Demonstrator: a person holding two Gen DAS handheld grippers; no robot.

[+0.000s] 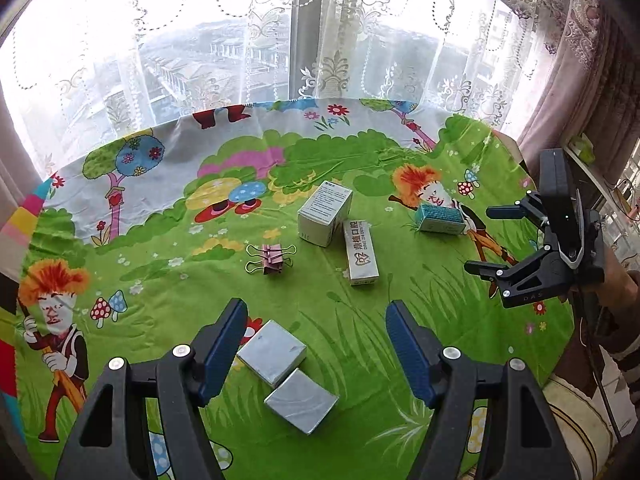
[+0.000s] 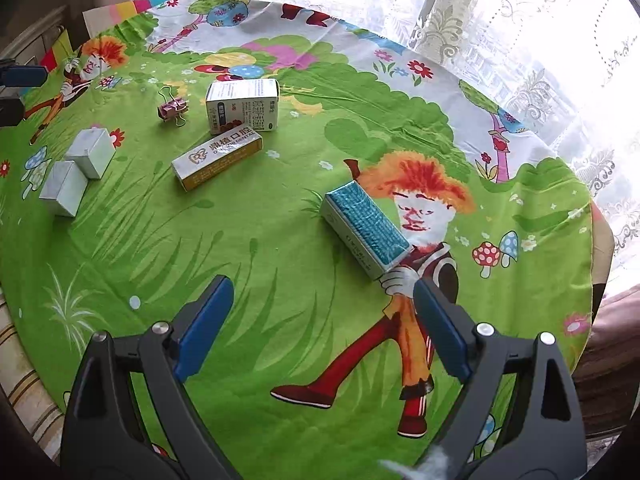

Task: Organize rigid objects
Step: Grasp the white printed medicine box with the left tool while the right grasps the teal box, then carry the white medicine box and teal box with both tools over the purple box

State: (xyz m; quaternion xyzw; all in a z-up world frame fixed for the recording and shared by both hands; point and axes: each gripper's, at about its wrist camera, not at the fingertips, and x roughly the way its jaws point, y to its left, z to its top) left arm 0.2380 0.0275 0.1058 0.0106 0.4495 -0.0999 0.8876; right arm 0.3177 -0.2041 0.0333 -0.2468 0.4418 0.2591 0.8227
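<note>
In the left wrist view my left gripper point(image 1: 316, 312) is open, and two silver boxes point(image 1: 272, 352) point(image 1: 302, 400) lie on the cloth below the gap, untouched. Farther off lie a pink binder clip point(image 1: 272, 260), a white medicine box point(image 1: 324, 212), a long dental box point(image 1: 361, 252) and a blue-topped box point(image 1: 440, 218). My right gripper point(image 1: 480, 240) hovers open at the right, empty. In the right wrist view the right gripper point(image 2: 322, 286) is open, just short of the blue-topped box point(image 2: 366, 228). The dental box point(image 2: 218, 158), medicine box point(image 2: 244, 106), clip point(image 2: 172, 110) and silver boxes point(image 2: 92, 152) lie beyond.
A round table carries a bright cartoon cloth point(image 1: 160, 280). Lace curtains point(image 1: 340, 60) and a window stand right behind its far edge. A person's hand point(image 1: 616, 284) holds the right gripper. A blue pad point(image 2: 26, 75) of the left gripper shows at the far left.
</note>
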